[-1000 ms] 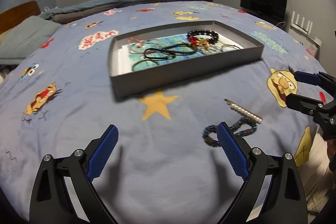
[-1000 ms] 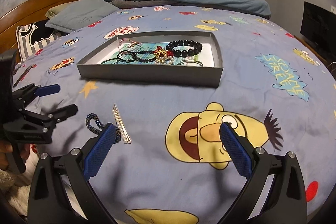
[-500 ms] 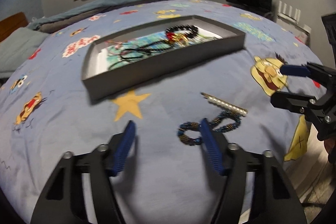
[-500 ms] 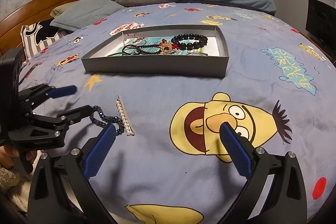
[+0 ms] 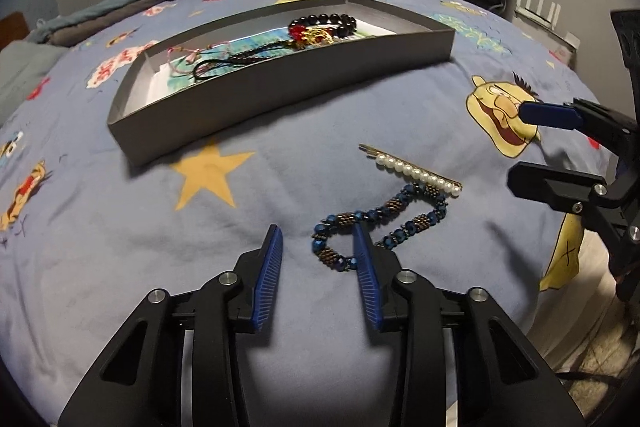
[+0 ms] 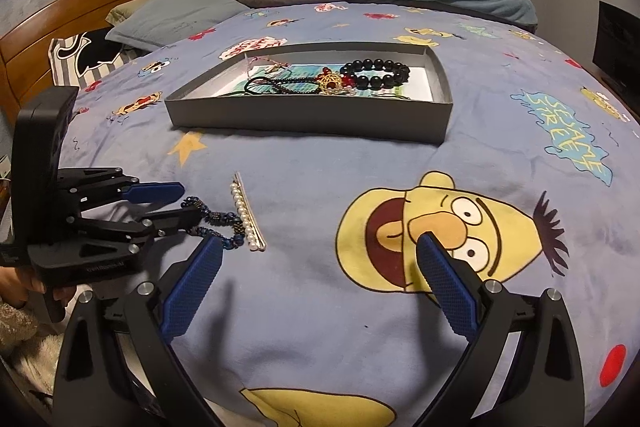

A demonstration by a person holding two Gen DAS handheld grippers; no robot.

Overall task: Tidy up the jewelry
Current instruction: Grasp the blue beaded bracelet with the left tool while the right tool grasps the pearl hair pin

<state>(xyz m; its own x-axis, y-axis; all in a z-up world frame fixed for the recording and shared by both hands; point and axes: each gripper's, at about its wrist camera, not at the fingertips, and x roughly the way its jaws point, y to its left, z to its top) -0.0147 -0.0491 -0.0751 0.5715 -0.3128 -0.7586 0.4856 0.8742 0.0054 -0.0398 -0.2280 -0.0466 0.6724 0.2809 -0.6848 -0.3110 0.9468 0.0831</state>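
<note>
Now | left hand-held gripper [image 5: 316,247] closing beside bracelet [image 5: 380,223] | right hand-held gripper [image 6: 320,267] open, empty

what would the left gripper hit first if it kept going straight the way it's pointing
Most likely the blue beaded bracelet: the left gripper, jaws closing, has its near loop between them, bedsheet just beneath. Depth is hard to judge.

blue beaded bracelet [image 5: 380,223]: looped flat on bedspread | pearl hairpin [image 5: 416,171]: touching its far end
</note>
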